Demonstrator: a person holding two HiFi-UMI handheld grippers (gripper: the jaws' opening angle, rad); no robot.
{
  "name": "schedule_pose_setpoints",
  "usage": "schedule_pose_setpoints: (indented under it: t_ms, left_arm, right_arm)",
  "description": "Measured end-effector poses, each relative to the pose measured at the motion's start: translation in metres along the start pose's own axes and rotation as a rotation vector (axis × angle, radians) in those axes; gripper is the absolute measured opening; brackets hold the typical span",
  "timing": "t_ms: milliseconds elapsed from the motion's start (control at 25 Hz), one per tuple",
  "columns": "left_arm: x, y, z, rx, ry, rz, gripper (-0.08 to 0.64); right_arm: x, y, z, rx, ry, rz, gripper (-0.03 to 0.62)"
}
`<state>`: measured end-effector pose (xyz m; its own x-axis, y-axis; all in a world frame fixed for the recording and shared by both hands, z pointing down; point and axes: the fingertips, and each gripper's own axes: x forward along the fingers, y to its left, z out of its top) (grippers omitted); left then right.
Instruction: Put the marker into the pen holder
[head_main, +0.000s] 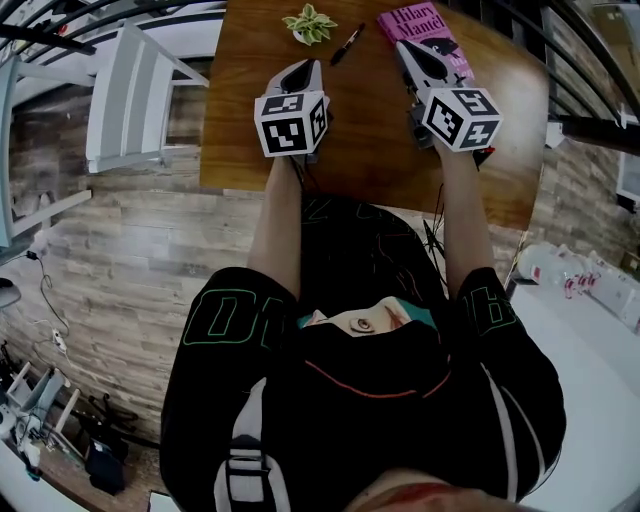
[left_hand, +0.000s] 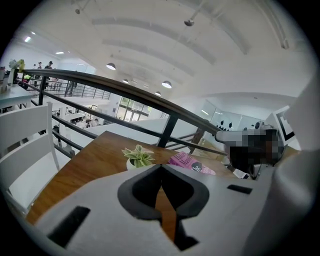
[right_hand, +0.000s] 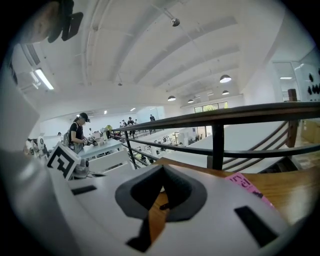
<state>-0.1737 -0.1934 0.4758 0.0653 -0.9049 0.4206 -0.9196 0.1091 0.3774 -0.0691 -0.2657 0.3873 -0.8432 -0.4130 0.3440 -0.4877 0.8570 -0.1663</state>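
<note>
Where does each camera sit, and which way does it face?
Head view: on the person's head, facing steeply down at the table; forearms, left gripper, right gripper show.
Left gripper view: on that gripper, along its shut jaws toward the plant.
Right gripper view: on that gripper, along its shut jaws toward the railing.
All share the pink book.

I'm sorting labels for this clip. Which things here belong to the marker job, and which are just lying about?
Part of the job:
- marker, lying on the table
- left tool and right tool, both shut and empty
- no pen holder is in view

Just lying about:
- potted plant
- pink book
- white chair
</note>
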Motion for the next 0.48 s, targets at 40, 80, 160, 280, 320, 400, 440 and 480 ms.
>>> schedule_pose_setpoints:
  t_ms: [40, 80, 160, 280, 320, 400, 440, 480]
  left_arm:
    - [0.001, 0.004, 0.0, -0.008, -0.001, 0.001, 0.006]
    - [0.002, 0.008, 0.001, -0.016, -0.003, 0.002, 0.006]
    - [0.004, 0.015, 0.001, -0.03, -0.006, 0.003, 0.006]
    - [0.006, 0.024, 0.004, -0.043, -0.008, 0.005, 0.006]
    - [0.006, 0.027, 0.004, -0.043, -0.007, 0.005, 0.006]
    - [0.004, 0.031, 0.005, -0.039, -0.007, 0.006, 0.006]
    - [0.003, 0.034, 0.006, -0.039, -0.011, 0.007, 0.006]
    - [0.003, 0.038, 0.007, -0.042, -0.015, 0.01, 0.006]
  right_arm:
    - [0.004, 0.0, -0.001, -0.008, 0.01, -0.003, 0.005]
    - [0.009, 0.0, -0.002, -0.017, 0.022, -0.006, 0.005]
    - [0.018, -0.001, -0.004, -0.029, 0.043, -0.012, 0.005]
    - [0.032, -0.004, -0.006, -0.039, 0.071, -0.02, 0.005]
    - [0.035, -0.005, -0.008, -0.041, 0.082, -0.026, 0.005]
    - [0.04, -0.008, -0.013, -0.042, 0.105, -0.039, 0.005]
    - [0.043, -0.008, -0.016, -0.042, 0.116, -0.043, 0.005]
    - [0.047, -0.008, -0.019, -0.042, 0.128, -0.045, 0.005]
